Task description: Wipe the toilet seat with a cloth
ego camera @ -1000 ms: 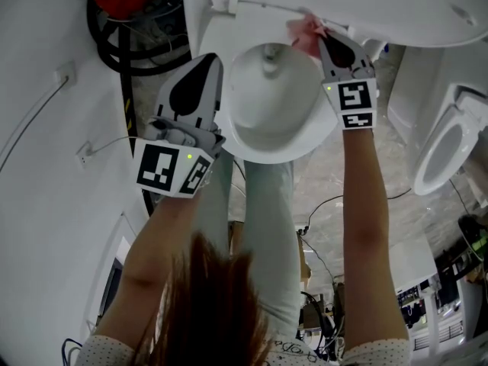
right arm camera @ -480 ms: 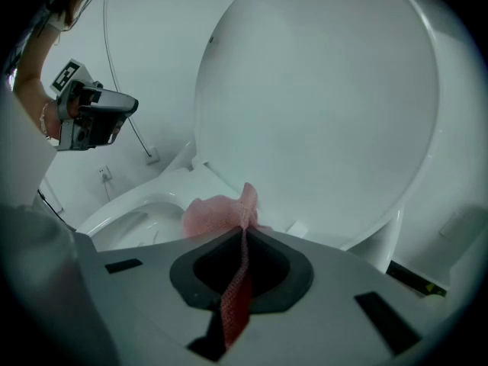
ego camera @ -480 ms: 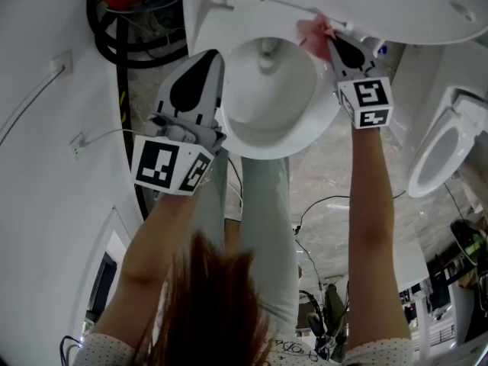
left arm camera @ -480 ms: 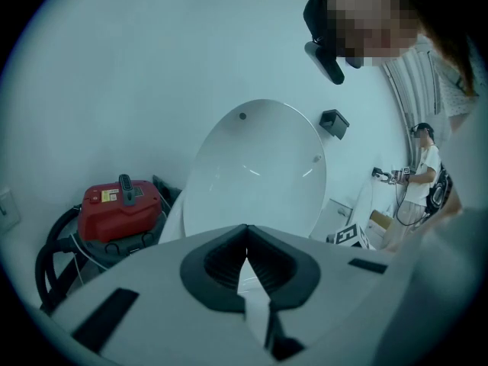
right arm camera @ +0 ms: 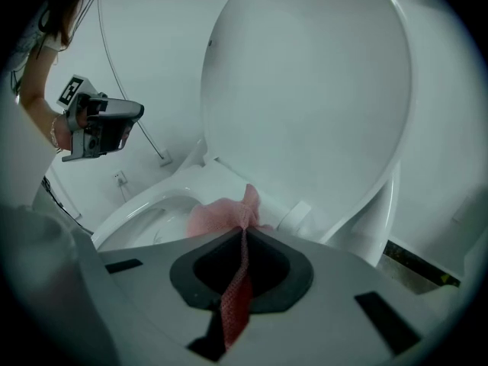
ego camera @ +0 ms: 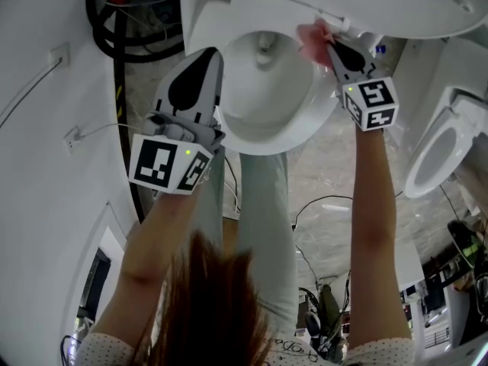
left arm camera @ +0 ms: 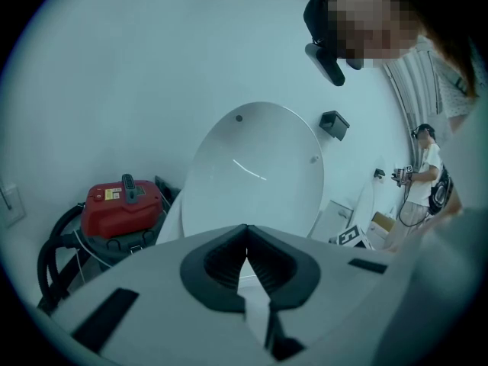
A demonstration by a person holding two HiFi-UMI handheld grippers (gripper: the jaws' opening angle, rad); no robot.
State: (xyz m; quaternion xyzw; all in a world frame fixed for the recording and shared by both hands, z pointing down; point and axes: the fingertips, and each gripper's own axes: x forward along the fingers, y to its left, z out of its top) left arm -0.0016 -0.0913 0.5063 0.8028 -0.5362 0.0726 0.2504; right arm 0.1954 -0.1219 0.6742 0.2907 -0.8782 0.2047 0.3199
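Right gripper (right arm camera: 244,233): fingers clamped on a pink cloth (right arm camera: 217,216), which rests on the rear of the toilet seat (right arm camera: 194,180) near the hinge.
Left gripper (left arm camera: 245,231): fingers together, empty, beside the seat's left edge.
Lid (right arm camera: 305,90): raised.

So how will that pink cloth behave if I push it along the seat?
Probably floppy: the pink cloth bunches ahead of the right claw. Likely light, held by one pinch. It may slide on the glossy toilet seat.
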